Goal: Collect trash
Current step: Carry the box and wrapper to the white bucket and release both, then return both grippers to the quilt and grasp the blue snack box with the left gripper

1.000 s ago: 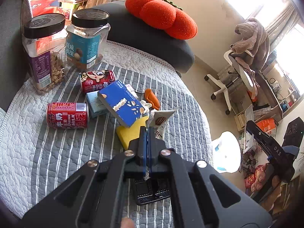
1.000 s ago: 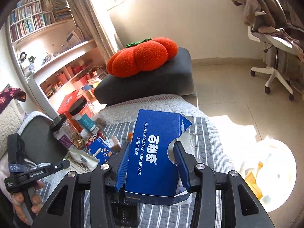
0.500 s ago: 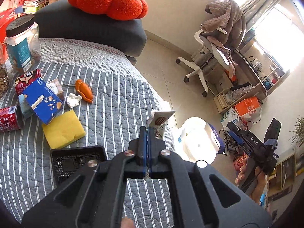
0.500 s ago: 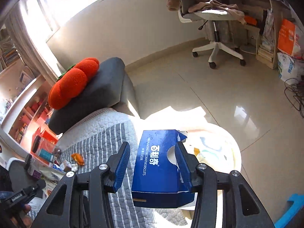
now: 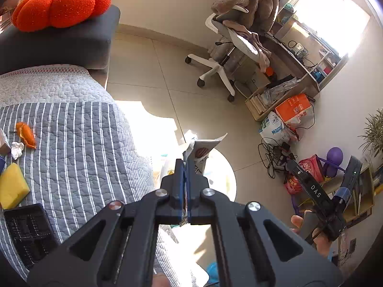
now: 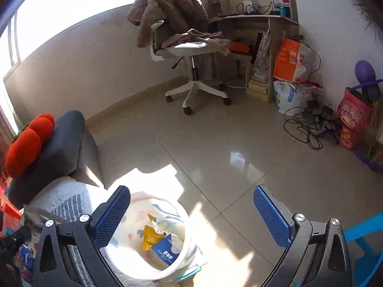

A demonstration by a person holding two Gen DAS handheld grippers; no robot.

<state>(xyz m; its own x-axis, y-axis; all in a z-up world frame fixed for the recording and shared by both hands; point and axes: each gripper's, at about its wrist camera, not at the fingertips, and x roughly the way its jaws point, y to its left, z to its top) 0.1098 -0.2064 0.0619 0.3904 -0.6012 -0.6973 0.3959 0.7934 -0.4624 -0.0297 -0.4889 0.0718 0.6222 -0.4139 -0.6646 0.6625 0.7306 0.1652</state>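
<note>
From the left wrist camera, my left gripper [image 5: 185,167] reaches out past the edge of the striped quilt [image 5: 79,148], angled down toward the floor. Its jaws are clamped tight on a torn white wrapper [image 5: 202,149], which stands up from the tips, long axis roughly upright, ragged end leaning right. It hangs over the sunlit white bin [image 5: 222,177] below. The person's other hand [image 5: 313,236] shows low right, gripping the second tool.

From the right wrist camera, my right gripper [image 6: 191,205] tilts down above the bin [image 6: 148,270], jaws spread wide and holding nothing. A blue biscuit box [image 6: 165,251] lies tilted inside the bin beside a yellow wrapper [image 6: 149,236].
</note>
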